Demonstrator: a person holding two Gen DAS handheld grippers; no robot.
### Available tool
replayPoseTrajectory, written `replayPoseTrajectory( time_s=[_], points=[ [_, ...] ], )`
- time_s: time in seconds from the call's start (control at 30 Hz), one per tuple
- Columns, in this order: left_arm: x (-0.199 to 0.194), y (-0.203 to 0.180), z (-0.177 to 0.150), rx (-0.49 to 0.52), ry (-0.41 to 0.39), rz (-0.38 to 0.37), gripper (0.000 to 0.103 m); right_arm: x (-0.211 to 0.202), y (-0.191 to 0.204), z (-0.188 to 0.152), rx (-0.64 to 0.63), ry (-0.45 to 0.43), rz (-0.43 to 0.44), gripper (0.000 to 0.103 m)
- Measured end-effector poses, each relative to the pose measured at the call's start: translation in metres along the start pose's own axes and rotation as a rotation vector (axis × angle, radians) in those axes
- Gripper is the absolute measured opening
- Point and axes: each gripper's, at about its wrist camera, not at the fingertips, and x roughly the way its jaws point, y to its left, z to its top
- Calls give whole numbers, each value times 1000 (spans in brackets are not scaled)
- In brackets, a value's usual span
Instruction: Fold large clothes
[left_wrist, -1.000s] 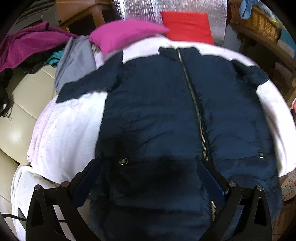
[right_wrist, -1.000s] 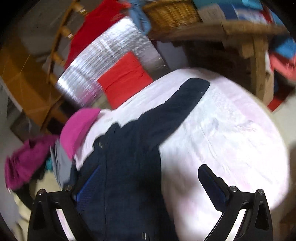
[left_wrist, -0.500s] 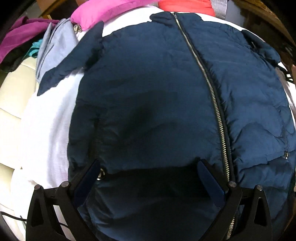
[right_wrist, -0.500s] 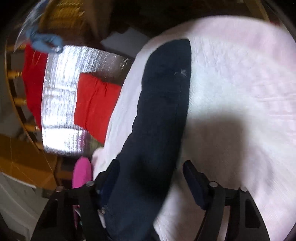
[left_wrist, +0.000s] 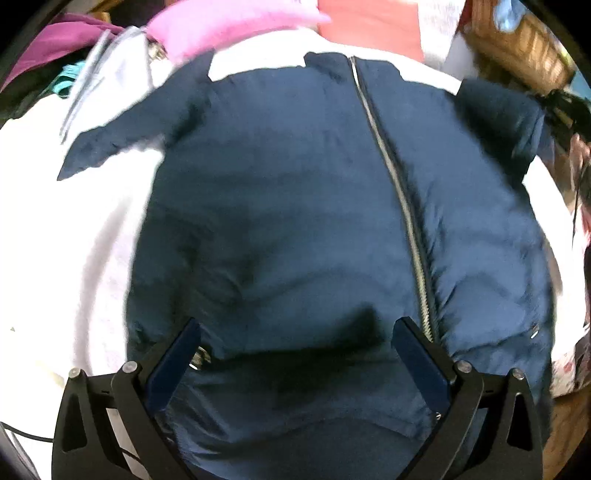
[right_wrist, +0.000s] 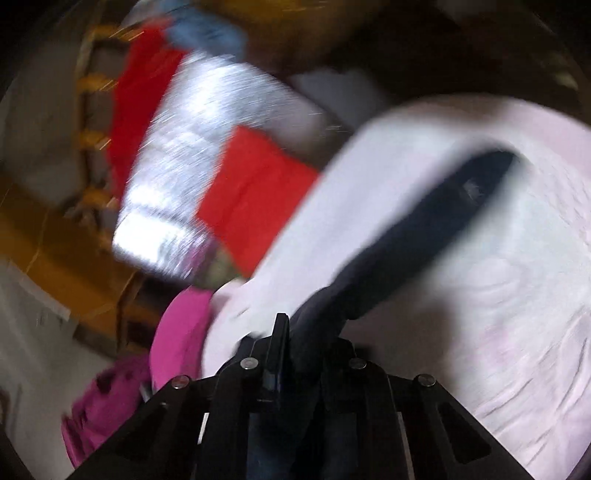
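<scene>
A navy zip-up jacket (left_wrist: 295, 221) lies front up on a white blanket (left_wrist: 74, 221). Its silver zipper (left_wrist: 395, 177) runs down the middle. My left gripper (left_wrist: 295, 336) is open just above the jacket's lower hem, with nothing between its fingers. In the right wrist view my right gripper (right_wrist: 303, 332) is shut on the jacket's right sleeve (right_wrist: 424, 229), which stretches away from the fingers over the white blanket (right_wrist: 498, 295). The right wrist view is blurred by motion.
A pink cushion (left_wrist: 236, 22) and a red cushion (right_wrist: 255, 195) lie beyond the jacket's collar. A grey garment (left_wrist: 110, 66) and a magenta one (left_wrist: 55, 44) lie at the left. A wicker basket (left_wrist: 517, 40) stands at the far right. A silver foil panel (right_wrist: 199, 155) stands behind.
My right gripper closed on the jacket's right sleeve and lifted it. My left gripper stayed open and pulled back a little over the hem.
</scene>
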Motion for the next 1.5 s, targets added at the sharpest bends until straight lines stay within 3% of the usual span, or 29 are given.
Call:
replayPoseTrajectory(
  time_s=[0.1, 0.2, 0.33, 0.4, 0.47, 0.57, 0.67, 0.73, 0.83, 0.9, 0.97, 1.13, 1.27, 1.33, 1.37, 1.43, 1.5],
  points=[
    [-18, 14, 9, -5, -64, -2, 103, 6, 51, -31, -82, 51, 35, 17],
    [-32, 32, 18, -14, -103, 22, 103, 30, 97, -85, -142, 128, 42, 16],
    [-36, 51, 36, -37, -141, 56, 103, 77, 109, -155, -156, 214, -14, 20],
    [-38, 58, 44, -48, -160, 57, 103, 95, 103, -186, -131, 274, -37, 34],
    [-40, 59, 53, -41, -186, 55, 103, 113, 93, -211, -81, 349, -36, 75],
    [-44, 55, 64, -20, -213, 43, 103, 95, 77, -230, -34, 386, 3, 80],
    [-41, 37, 85, -8, -241, -1, 103, 68, 73, -226, -60, 438, 58, 88],
    [-38, 24, 96, 5, -256, -31, 103, 39, 66, -213, -87, 442, 105, 88],
    [-27, -10, 117, 36, -262, -85, 103, -3, 50, -187, -95, 344, 134, 88],
    [-18, -30, 127, 53, -252, -107, 103, -31, 30, -160, -91, 214, 70, 88],
    [-4, -59, 138, 80, -239, -116, 103, -40, 13, -141, -77, 148, -9, 88],
    [30, -124, 154, 174, -231, -83, 103, -23, -37, -110, 42, 94, -137, 76],
    [68, -163, 167, 234, -195, -21, 103, 3, -55, -106, 109, 119, -134, 76],
    [83, -170, 171, 245, -180, 10, 101, 19, -56, -108, 117, 163, -95, 69],
    [92, -171, 173, 245, -172, 6, 97, 26, -55, -110, 108, 185, -100, 58],
    [101, -167, 175, 241, -156, 10, 66, 39, -54, -114, 88, 206, -118, 43],
    [105, -157, 176, 222, -150, 16, 49, 41, -48, -116, 64, 194, -120, 36]
  ],
)
